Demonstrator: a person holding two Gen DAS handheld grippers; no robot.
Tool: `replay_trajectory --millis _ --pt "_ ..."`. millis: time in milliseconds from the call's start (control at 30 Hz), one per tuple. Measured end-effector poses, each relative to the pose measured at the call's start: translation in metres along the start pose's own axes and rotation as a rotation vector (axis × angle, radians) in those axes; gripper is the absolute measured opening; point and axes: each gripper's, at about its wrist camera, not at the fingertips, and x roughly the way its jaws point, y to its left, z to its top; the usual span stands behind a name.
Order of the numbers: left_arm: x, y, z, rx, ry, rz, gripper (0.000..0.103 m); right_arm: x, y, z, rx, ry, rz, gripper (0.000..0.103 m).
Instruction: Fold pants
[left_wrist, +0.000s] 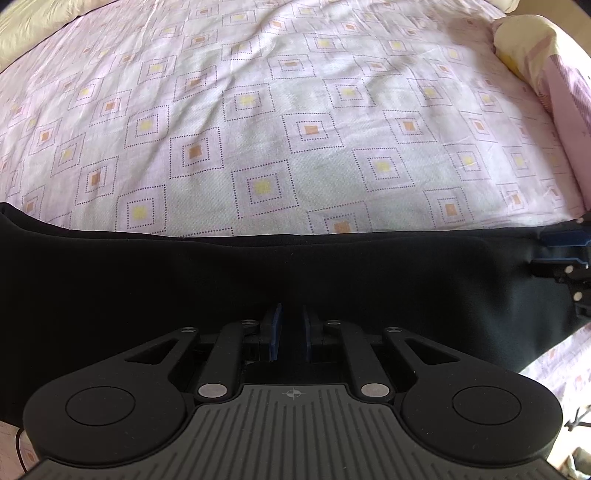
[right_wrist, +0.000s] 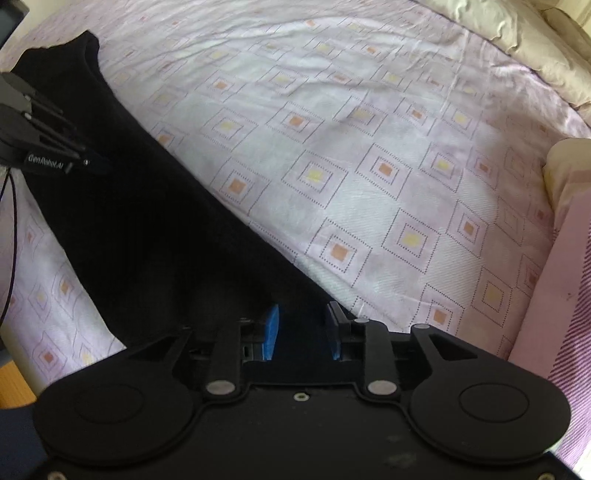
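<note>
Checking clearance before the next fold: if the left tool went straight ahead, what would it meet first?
The black pants, lying directly ahead of the left tool and apparently already between its fingers. Beyond them is only patterned bedsheet; depth is unclear.

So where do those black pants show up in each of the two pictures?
Left wrist view: the black pants lie as a wide band across the lower half, just ahead of the left claw.
Right wrist view: the pants run diagonally from upper left down to the right claw.
Shared landmark: the pink bedsheet with dotted squares.
</note>
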Motion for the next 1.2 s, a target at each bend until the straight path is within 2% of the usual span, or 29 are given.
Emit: replay_trajectory --millis 200,267,300,433,533,667,800,867,933,1033,1100,1200 --pt "-0.001 0.000 -0.001 0.001 -0.005 0.001 0.011 0.008 -0.007 0.003 -0.013 0.030 0.033 0.035" --pt "-0.001 -0.001 -0.001 0.005 -0.006 0.004 0.011 0.007 -0.006 0.003 -0.022 0.030 0.046 0.024" --pt "-0.001 -0.001 -0.001 0.005 -0.006 0.005 0.011 0.005 -0.004 0.005 -0.038 0.034 0.045 0.002" --pt "-0.003 0.001 0.000 -0.014 -0.005 0.000 0.011 -0.003 0.013 0.005 -0.132 0.004 -0.066 0.002" --pt "-0.010 -0.001 0.003 -0.025 -0.011 0.007 0.012 -0.001 0.008 0.006 -0.070 -0.007 -0.098 0.001" --pt "-0.026 -0.008 0.008 -0.017 -0.063 -0.005 0.012 0.002 0.008 0.004 -0.009 -0.017 -0.118 0.002" --pt "-0.025 -0.022 0.012 0.032 -0.058 -0.027 0.012 -0.003 -0.007 -0.001 0.160 -0.049 -0.099 0.003" --pt "-0.017 -0.031 0.013 0.079 -0.039 -0.010 0.012 -0.010 -0.017 -0.007 0.280 -0.077 -0.089 0.007" --pt "-0.006 -0.037 0.011 0.114 -0.009 0.026 0.012 -0.021 -0.028 -0.017 0.421 -0.127 -0.100 0.017" --pt "-0.004 -0.041 0.011 0.127 -0.015 0.052 0.012 -0.039 -0.045 -0.041 0.628 -0.178 -0.074 0.029" --pt "-0.004 -0.042 0.012 0.129 -0.010 0.059 0.011 -0.045 -0.053 -0.060 0.719 -0.181 -0.079 0.034" --pt "-0.004 -0.042 0.011 0.128 -0.006 0.059 0.012 -0.045 -0.059 -0.082 0.768 -0.143 -0.102 0.037"
